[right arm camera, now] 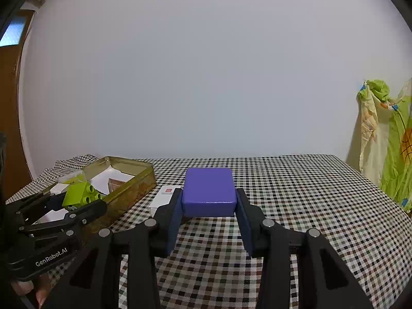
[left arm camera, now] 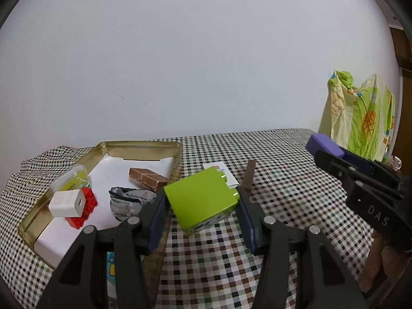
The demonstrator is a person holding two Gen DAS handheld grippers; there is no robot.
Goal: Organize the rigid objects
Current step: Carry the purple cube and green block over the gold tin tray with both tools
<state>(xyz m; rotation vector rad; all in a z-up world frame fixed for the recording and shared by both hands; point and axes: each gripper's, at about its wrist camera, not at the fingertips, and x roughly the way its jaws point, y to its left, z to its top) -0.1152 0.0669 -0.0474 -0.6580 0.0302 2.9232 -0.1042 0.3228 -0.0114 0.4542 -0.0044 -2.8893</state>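
Note:
My left gripper is shut on a lime green toy brick, held tilted above the checked cloth just right of the gold tin. The same green brick and the left gripper show at the left of the right wrist view, over the tin. My right gripper is shut on a purple block, lifted over the table's middle. That purple block and the right gripper appear at the right of the left wrist view.
The tin holds a white cube, a red brick, a brown wooden piece, a grey crumpled thing and a clear yellow-green packet. A white card and brown stick lie on the cloth. Patterned fabric hangs right.

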